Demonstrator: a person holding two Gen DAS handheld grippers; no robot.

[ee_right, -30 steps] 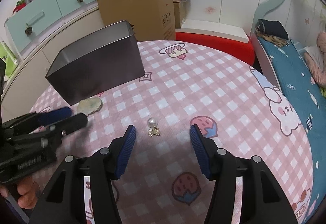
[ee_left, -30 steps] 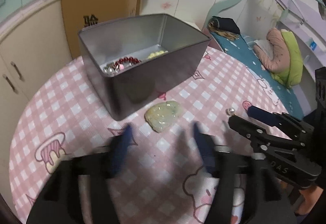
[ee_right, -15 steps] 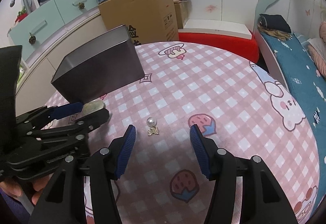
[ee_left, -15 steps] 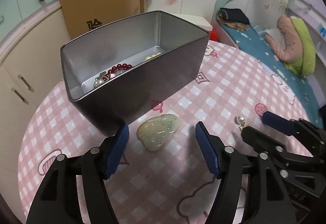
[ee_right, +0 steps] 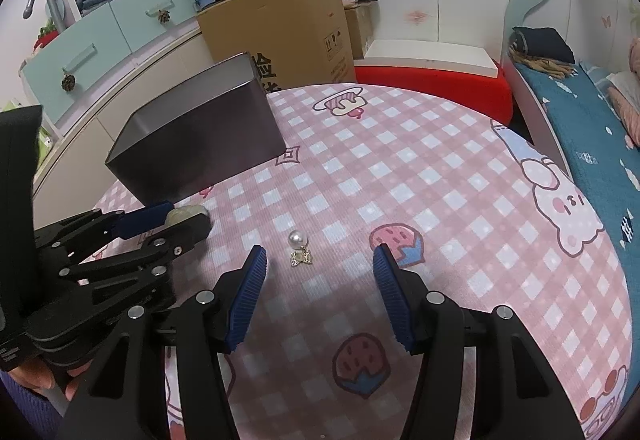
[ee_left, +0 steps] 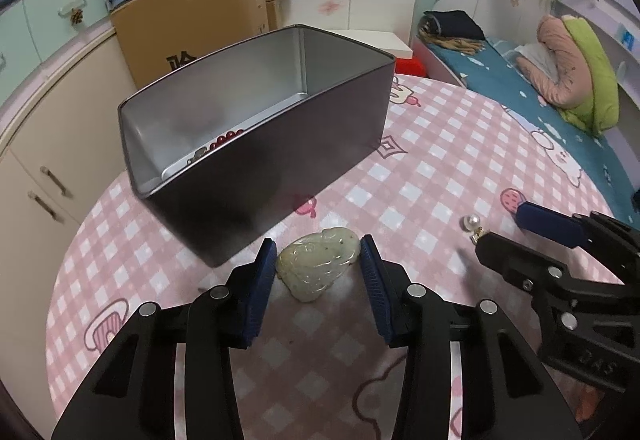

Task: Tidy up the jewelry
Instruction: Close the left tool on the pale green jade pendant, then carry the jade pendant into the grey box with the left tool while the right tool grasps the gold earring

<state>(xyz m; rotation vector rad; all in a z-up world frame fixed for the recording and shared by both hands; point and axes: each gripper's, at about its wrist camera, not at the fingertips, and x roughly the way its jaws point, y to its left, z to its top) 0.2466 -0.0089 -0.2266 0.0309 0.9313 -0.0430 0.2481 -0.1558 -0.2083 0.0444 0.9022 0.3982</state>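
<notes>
A pale green jade pendant [ee_left: 316, 260] lies on the pink checked cloth, just in front of a dark open tin box [ee_left: 280, 176]. My left gripper [ee_left: 318, 262] straddles it with its jaws closing; the blue pads [ee_left: 264, 272] stand right at its edges, a sliver of gap on the right. In the right wrist view the pendant [ee_right: 186, 212] shows between the left gripper's [ee_right: 180, 219] fingers. A pearl earring [ee_right: 298, 240] with a gold bow lies just ahead of my open right gripper [ee_right: 319, 260], nearer its left finger. Red beads [ee_left: 226, 138] lie inside the tin.
The round table's cloth [ee_right: 400, 168] curves away to its edge on all sides. A cardboard box [ee_left: 192, 28] and a cabinet [ee_left: 36, 168] stand behind the tin, and a bed [ee_left: 540, 80] lies at the right. My right gripper [ee_left: 500, 226] sits close by the pearl [ee_left: 472, 222].
My left gripper has moved forward to the pendant and its jaws have narrowed around it. The right gripper has stayed behind the pearl earring with the same opening.
</notes>
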